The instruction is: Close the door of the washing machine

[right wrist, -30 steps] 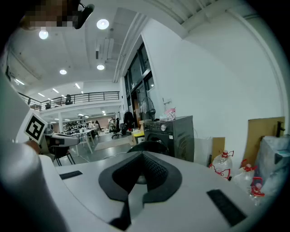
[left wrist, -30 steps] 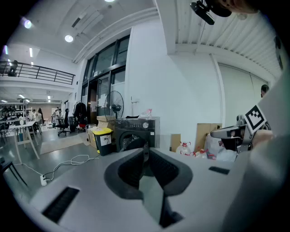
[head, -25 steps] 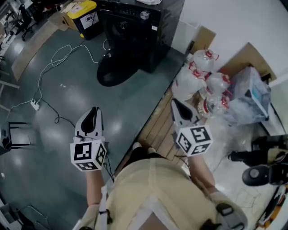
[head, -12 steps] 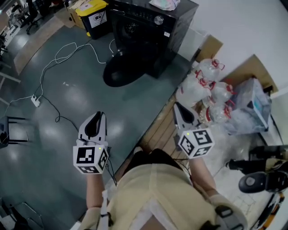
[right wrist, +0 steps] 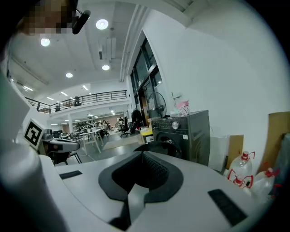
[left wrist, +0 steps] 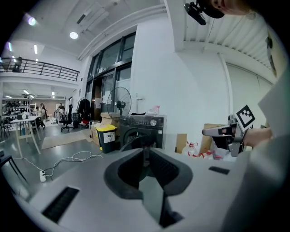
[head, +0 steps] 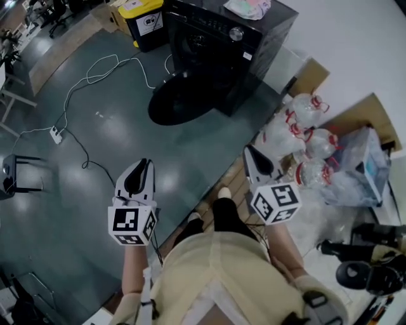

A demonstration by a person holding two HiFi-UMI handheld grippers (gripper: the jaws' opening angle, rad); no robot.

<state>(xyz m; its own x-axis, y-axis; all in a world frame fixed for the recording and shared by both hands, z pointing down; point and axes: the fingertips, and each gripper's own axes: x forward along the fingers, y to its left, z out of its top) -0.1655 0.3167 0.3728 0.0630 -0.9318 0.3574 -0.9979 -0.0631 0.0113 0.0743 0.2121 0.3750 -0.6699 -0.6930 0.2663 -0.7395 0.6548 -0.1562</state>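
- Black washing machine [head: 222, 44] sits at the top of the head view, against the white wall.
- Its round door [head: 181, 105] is open, swung out in front of the machine and low over the grey floor [head: 127, 146].
- Pale cloth [head: 248, 7] lies bunched on top of the machine.
- Left gripper [head: 144, 162]: jaws closed together, nothing between them. It is held out over the floor and pointed toward the machine, well apart from the door.
- Right gripper [head: 248, 151]: jaws also closed tip to tip and empty. It is level with the left one, aimed the same way, and also well apart from the door.
- Neither gripper touches anything.
- The person's [head: 216, 279] beige-clad torso fills the bottom centre of the head view, feet on a strip of wooden boards [head: 219, 181].
- Yellow-lidded bin [head: 147, 19] stands just beside the machine, on its left in the head view.
- White cable [head: 95, 70] loops across the floor to a power strip [head: 57, 134] on the left.
- Clear bottles with red handles [head: 304, 111] cluster on the floor right of the machine, near the wall.
- A clear plastic bag [head: 358, 168] sits beyond them.
- A standing fan [left wrist: 118, 102] is behind the bin in the left gripper view.
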